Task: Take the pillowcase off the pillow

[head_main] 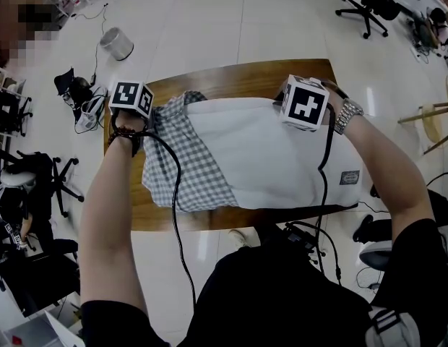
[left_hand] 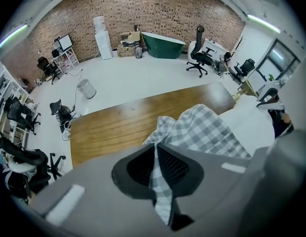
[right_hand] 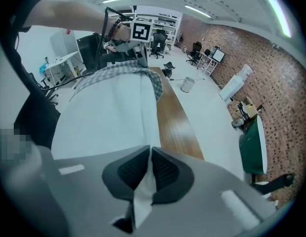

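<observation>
A white pillow [head_main: 282,157] lies across the wooden table [head_main: 231,78]. Most of it is bare. The grey-and-white checked pillowcase [head_main: 184,161] is bunched over its left end. My left gripper [left_hand: 155,169] is shut on a fold of the checked pillowcase [left_hand: 207,130] at the table's left side. My right gripper [right_hand: 149,174] is shut on the white pillow fabric [right_hand: 108,117] at the far edge of the pillow, right of the middle. In the head view the marker cubes hide both pairs of jaws.
Black cables [head_main: 173,194] run from both grippers toward the person. A white bin [head_main: 117,43] stands on the floor beyond the table's left corner. Office chairs [head_main: 365,6] and clutter ring the table. A green tub [left_hand: 164,44] stands by the brick wall.
</observation>
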{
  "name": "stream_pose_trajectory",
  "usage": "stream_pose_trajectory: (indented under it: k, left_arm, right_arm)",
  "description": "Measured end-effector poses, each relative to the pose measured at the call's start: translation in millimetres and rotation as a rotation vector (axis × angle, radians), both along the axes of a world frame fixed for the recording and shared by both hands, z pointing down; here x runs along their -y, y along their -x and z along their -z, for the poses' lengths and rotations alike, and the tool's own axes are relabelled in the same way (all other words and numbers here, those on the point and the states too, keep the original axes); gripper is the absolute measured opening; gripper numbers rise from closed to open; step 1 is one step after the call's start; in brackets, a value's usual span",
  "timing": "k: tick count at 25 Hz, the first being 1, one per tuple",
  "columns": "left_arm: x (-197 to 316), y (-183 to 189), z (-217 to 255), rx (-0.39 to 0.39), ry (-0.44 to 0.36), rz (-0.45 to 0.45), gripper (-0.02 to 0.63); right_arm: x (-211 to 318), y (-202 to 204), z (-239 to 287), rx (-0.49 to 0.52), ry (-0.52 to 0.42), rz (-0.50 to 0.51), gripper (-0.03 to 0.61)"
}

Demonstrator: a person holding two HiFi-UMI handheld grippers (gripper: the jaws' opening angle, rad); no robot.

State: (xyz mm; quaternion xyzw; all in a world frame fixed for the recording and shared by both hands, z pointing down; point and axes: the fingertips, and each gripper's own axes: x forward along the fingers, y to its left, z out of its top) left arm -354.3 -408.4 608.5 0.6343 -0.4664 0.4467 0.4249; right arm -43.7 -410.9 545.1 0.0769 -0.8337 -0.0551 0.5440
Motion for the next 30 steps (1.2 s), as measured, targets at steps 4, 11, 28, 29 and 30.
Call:
stream_pose_trajectory:
  k: [4, 11, 28, 29, 30]
  left_arm:
    - [-3, 7, 0, 0.034, -0.009, 0.011, 0.017]
    - [-7, 18, 0, 0.065, -0.022, 0.034, 0.017]
    - [-50, 26, 14, 0.114, -0.172, 0.009, 0.048]
    - [-54, 26, 16, 0.111, -0.191, 0.011, 0.064]
    - [-58, 25, 18, 0.106, -0.209, 0.016, 0.065]
  right_arm:
    - [-10, -6, -11, 0.011, 0.068, -0.009, 0.009]
    - [-5, -8, -5, -0.003, 0.016, -0.011, 0.009]
    - [-12, -29, -11, 0.016, -0.181, -0.039, 0.081]
    - [-14, -28, -7, 0.024, -0.2, -0.046, 0.103]
    - [-16, -28, -2, 0.034, -0.218, -0.052, 0.121]
